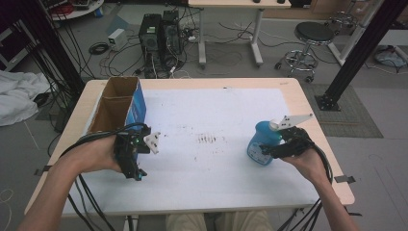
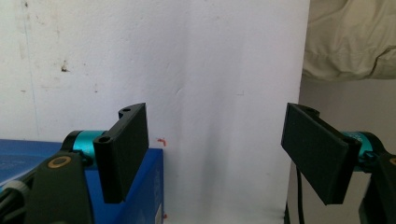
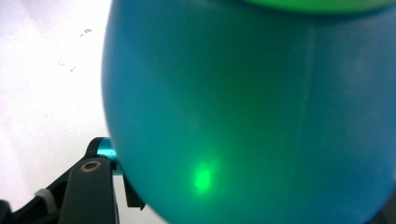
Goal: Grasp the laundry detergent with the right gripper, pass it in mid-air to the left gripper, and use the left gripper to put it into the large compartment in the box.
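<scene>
A round blue bottle (image 1: pixel 262 142) with a white cap stands on the white mat (image 1: pixel 207 163) at the right. My right gripper (image 1: pixel 270 150) reaches it from the right, jaws around its lower body. In the right gripper view the blue bottle (image 3: pixel 252 116) bulges over the left jaw, which touches its side, while the other jaw is hidden behind it. My left gripper (image 1: pixel 136 173) hovers at the left of the mat, near the box. In its own view the left gripper (image 2: pixel 215 154) has its jaws wide apart with nothing between them.
An open cardboard box with blue sides (image 1: pixel 138 103) stands at the table's left rear; its blue wall (image 2: pixel 149 186) shows beside my left jaw. The mat's near edge (image 2: pixel 299 140) lies close to the left gripper. Computers, a stool and cables stand on the floor beyond the table.
</scene>
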Available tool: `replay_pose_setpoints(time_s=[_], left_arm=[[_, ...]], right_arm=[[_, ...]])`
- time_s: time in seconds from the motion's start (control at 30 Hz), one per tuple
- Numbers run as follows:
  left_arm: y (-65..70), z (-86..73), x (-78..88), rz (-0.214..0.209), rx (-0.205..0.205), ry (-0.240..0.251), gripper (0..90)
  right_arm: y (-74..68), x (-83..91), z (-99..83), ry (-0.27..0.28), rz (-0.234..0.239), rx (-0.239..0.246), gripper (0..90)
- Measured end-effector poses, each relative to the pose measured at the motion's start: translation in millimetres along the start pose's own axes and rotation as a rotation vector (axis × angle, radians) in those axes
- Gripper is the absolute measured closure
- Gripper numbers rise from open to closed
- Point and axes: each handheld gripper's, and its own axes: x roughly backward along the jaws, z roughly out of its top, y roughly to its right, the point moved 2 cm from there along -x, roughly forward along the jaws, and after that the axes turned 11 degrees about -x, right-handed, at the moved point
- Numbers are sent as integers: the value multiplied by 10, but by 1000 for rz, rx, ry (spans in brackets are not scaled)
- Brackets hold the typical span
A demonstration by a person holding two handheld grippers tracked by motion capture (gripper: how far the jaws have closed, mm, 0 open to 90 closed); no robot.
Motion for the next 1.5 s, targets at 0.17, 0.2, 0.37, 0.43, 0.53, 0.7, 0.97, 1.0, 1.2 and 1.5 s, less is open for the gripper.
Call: replay_pose_setpoints(time_s=[0.17,0.2,0.37,0.43,0.53,0.7,0.97,1.0,1.2,1.5], left_arm=[[-2,0,-3,2,1,1,233],[-2,-1,-2,1,1,1,233],[4,-2,2,3,-2,4,233],[10,-4,7,4,-1,4,233],[15,-9,9,4,3,4,233],[15,-17,10,5,3,4,233],[-2,11,26,12,-5,8,233],[-1,18,35,15,4,13,234],[-78,98,234,36,28,61,234],[-311,463,745,75,59,222,234]], right_arm=[[-2,-6,16,1,4,4,356],[-5,-5,25,5,6,8,362],[-21,-13,45,0,10,16,402],[-25,-24,38,-3,13,14,403],[-23,-26,24,1,14,13,404],[1,-18,3,15,25,4,448],[-29,-13,17,12,23,34,473],[-33,-15,24,12,23,36,474],[-84,36,202,27,111,61,477],[-605,55,890,15,289,320,473]])
